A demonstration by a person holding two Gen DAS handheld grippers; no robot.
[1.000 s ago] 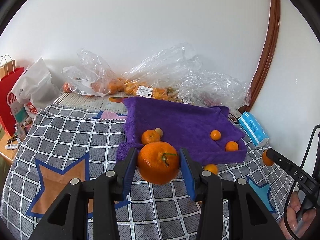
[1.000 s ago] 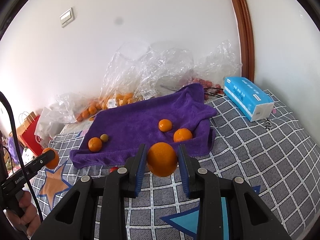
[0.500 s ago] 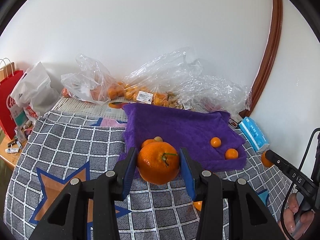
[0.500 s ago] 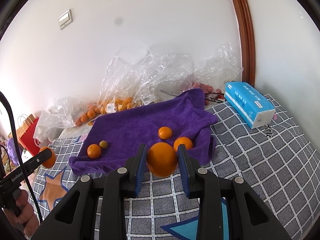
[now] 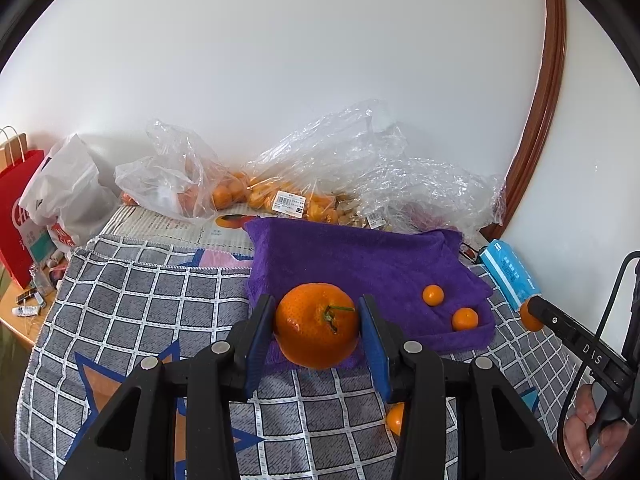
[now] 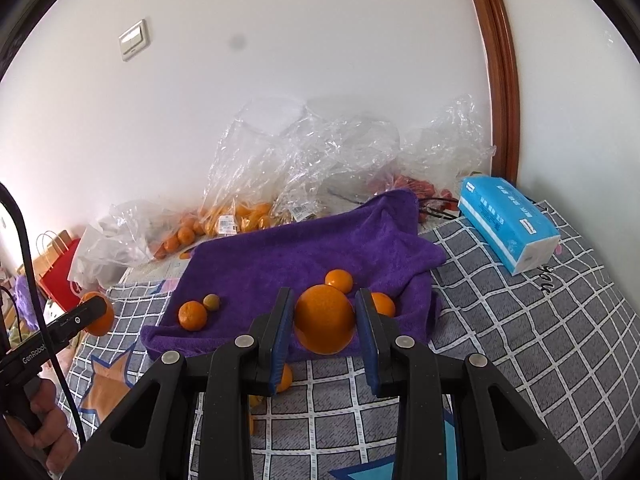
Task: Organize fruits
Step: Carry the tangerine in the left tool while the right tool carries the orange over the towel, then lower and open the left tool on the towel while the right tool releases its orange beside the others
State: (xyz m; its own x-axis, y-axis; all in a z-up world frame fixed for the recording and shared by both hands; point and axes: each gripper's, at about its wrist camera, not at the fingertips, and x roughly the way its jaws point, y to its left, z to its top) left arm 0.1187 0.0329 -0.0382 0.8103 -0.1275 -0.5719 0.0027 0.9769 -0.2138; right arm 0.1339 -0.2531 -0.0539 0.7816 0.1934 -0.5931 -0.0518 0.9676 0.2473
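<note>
Both tongs hold fruit over the towel's near edge

Left tongs pinch a stemmed orange; right tongs pinch a plain one — purple towel just beyond both.

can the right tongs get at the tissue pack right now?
Probably not as they stand. The right tongs are shut on an orange, so there's no free grip. The path itself looks open: the tissue pack lies on bare checked cloth, nothing against it. Drop the orange first.
</note>
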